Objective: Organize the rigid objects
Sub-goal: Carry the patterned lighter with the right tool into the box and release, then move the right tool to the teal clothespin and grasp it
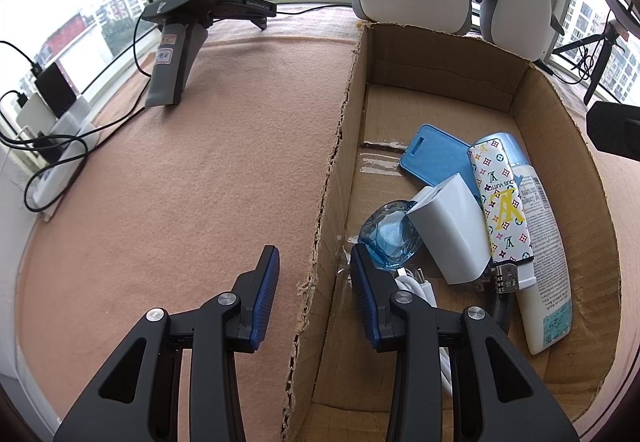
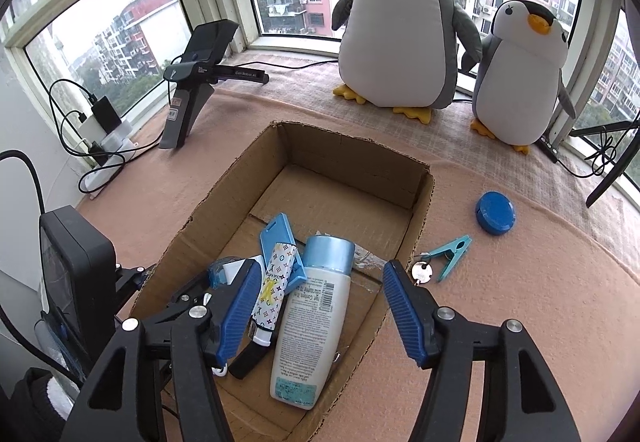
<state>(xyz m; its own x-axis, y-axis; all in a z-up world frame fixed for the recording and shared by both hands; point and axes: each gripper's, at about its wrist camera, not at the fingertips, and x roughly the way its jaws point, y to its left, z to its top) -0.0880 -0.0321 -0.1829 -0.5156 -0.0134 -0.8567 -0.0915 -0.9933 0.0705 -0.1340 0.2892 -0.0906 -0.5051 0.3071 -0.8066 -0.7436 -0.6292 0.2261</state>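
The cardboard box (image 2: 416, 210) sits on the cloth-covered surface (image 2: 500, 322) and already holds a white lotion bottle (image 2: 308, 326), a patterned lighter (image 2: 274, 290), a blue card holder (image 2: 276, 238), a white charger block (image 1: 452, 230) and a blue glass piece (image 1: 390, 238). Three items are not yet in the box: a blue clothespin (image 2: 452, 256), a small key (image 2: 422, 272) and a round blue lid (image 2: 495, 217). All three lie on the surface just outside the box wall on the right-hand side. The right tool (image 2: 320, 306) is released, jaws spread wide, holding nothing; it hovers over the box interior above the lotion bottle. The left tool (image 1: 314, 294) is likewise released and empty, straddling the torn left wall of the box. The relation that governs the coming move: the clothespin and key lie ahead and to the right of the right tool, close beyond its right finger, with the box wall between. The right tool is judged the nearer; the left tool sits on the far side of the box. The clothespin's long axis runs diagonally, from near-left to far-right in the right wrist view, its pinching tip toward the lid and its splayed handles toward the key. The key touches or nearly touches those handles; which cannot be told. A grasp would likely need the jaws set across that diagonal axis.
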